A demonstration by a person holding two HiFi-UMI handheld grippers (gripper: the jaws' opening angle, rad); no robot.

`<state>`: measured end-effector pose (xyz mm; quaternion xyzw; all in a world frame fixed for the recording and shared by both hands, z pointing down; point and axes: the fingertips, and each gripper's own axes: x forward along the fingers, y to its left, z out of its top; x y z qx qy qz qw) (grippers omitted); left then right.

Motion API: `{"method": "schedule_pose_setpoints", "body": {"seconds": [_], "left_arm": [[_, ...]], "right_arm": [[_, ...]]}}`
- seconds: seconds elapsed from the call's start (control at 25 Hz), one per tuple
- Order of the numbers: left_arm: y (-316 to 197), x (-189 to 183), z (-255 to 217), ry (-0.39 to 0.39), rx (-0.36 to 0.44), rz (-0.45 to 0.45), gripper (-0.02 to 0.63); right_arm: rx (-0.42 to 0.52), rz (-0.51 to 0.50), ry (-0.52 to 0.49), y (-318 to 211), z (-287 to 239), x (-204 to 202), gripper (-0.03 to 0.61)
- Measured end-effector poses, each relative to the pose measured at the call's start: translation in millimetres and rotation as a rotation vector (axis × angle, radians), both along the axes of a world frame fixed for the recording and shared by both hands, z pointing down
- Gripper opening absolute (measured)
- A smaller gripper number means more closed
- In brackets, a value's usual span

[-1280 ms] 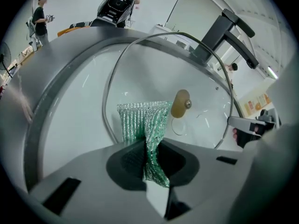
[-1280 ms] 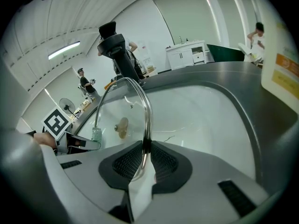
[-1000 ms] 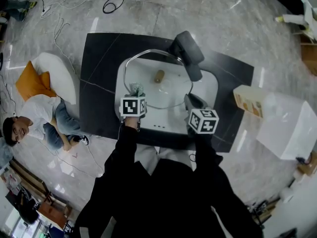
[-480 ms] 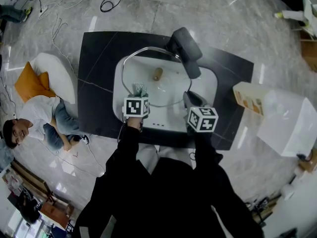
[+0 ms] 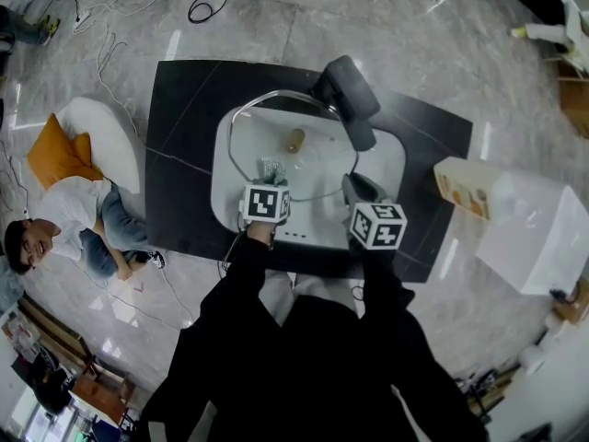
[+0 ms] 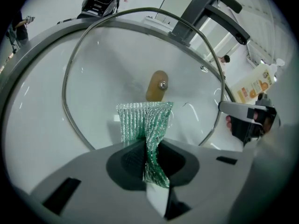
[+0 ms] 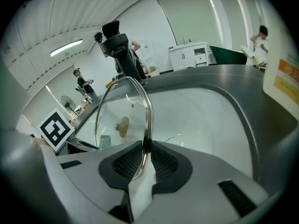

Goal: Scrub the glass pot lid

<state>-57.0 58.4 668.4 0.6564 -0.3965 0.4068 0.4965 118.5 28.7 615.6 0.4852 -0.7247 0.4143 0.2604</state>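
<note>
A glass pot lid [image 5: 308, 159] with a steel rim and a tan knob [image 5: 294, 140] stands on edge over the white sink [image 5: 386, 159]. My right gripper [image 7: 145, 158] is shut on the lid's rim [image 7: 147, 120], at the lid's right edge in the head view. My left gripper [image 6: 148, 158] is shut on a green mesh scrubber [image 6: 144, 124], whose free end lies against the glass just below the knob [image 6: 157, 85]. In the head view the scrubber [image 5: 271, 169] sits left of centre on the lid, just ahead of the left gripper's marker cube [image 5: 265, 203].
A dark grey faucet [image 5: 348, 99] arches over the sink's back. The sink sits in a black counter [image 5: 179, 155]. An orange and white bottle [image 5: 460, 185] lies at the right beside a white box [image 5: 538, 233]. A person [image 5: 64, 219] reclines on the floor at left.
My left gripper has carried the scrubber to the right across the glass, from the lid's left rim toward its middle. The right gripper and the lid stay put.
</note>
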Motion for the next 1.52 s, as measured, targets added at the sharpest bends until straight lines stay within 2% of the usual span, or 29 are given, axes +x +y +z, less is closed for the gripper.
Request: {"method": "schedule_pose_setpoints", "body": {"seconds": [0.12, 0.88, 1.52], "left_arm": [[1.1, 7.7, -1.1, 0.024, -0.004, -0.003, 0.055], [13.2, 31.2, 1.0, 0.031, -0.040, 0.046, 0.055], [14.2, 59.7, -7.4, 0.101, -0.057, 0.069, 0.055]], "right_arm": [[-0.004, 0.000, -0.002, 0.3, -0.6, 0.1, 0.054], [-0.018, -0.007, 0.007, 0.3, -0.6, 1.6, 0.054], [-0.021, -0.007, 0.006, 0.1, 0.2, -0.2, 0.054]]}}
